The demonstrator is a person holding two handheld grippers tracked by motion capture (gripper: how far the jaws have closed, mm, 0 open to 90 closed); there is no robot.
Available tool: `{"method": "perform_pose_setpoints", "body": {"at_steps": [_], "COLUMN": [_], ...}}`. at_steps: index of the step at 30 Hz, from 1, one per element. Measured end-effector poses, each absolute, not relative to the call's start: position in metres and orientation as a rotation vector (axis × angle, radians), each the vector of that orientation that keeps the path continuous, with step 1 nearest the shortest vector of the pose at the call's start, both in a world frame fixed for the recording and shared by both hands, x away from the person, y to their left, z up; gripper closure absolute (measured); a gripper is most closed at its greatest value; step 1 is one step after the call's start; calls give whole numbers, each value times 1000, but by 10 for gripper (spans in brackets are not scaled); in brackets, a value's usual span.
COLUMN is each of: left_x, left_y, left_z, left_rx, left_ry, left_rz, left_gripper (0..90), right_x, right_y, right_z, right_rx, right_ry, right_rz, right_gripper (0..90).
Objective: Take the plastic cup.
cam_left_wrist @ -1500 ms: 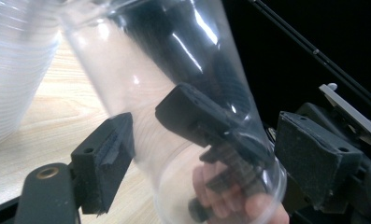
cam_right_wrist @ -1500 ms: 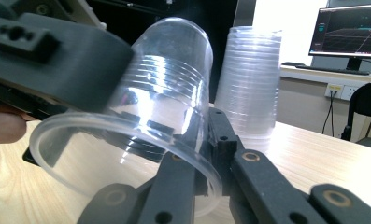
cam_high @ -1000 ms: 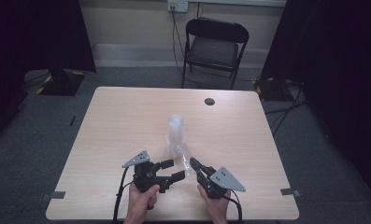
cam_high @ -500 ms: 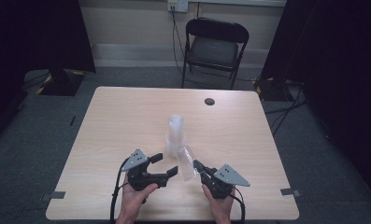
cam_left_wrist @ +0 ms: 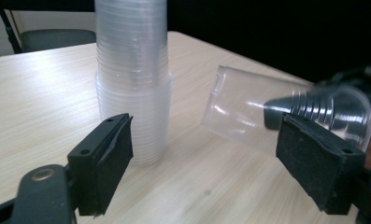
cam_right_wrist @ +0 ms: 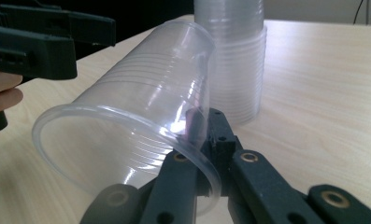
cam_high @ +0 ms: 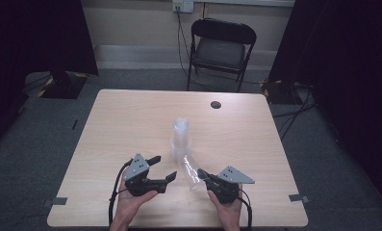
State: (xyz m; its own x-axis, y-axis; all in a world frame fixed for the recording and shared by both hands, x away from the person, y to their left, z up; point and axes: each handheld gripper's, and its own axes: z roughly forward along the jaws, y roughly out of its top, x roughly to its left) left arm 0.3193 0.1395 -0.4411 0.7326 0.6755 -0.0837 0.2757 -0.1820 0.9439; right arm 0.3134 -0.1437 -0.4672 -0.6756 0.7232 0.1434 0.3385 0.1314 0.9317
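Right gripper (cam_high: 201, 175) is clamped on the wall of a single clear plastic cup (cam_high: 189, 168), one jaw inside the mouth and one outside, pinching near the rim. The cup is tipped on its side, base pointing toward the cup stack (cam_high: 181, 139), which stands upright mid-table. Single cup sits just beside the stack on the near side, apart from it, though whether its base brushes the stack's foot can't be told. In the right gripper view the cup (cam_right_wrist: 136, 126) rim comes toward the camera, with the stack (cam_right_wrist: 232, 60) behind it.

Left gripper (cam_high: 163, 168) has jaws apart, nothing between the pads; they have just been closing a little. It sits near-left of the stack, aimed across at the held cup. In the left gripper view the stack (cam_left_wrist: 132, 79) is ahead on the left and the tipped cup (cam_left_wrist: 267, 116) ahead on the right.

Handling, judged: the cup looks thin-walled, very light, flexible, slick. A hard squeeze would likely buckle or crack the wall. The rolled rim is the stiffest part, so the rim pinch is a sound hold. For the left gripper, a gentle grip across the body near the ribbed band or the base seems best. The stack likely tips easily if bumped. The table (cam_high: 131, 120) looks smooth, so a loose cup could roll.
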Motion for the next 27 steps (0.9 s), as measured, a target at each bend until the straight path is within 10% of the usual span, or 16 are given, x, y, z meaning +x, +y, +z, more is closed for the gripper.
{"method": "perform_pose_setpoints", "body": {"at_steps": [27], "left_x": [310], "left_y": [114], "left_z": [-464], "left_rx": [2005], "left_ry": [434], "left_rz": [520], "left_gripper": [156], "right_x": [331], "right_y": [-137], "right_z": [-457], "right_rx": [1105], "right_ry": [2440], "right_rz": [1426], "right_gripper": [896]}}
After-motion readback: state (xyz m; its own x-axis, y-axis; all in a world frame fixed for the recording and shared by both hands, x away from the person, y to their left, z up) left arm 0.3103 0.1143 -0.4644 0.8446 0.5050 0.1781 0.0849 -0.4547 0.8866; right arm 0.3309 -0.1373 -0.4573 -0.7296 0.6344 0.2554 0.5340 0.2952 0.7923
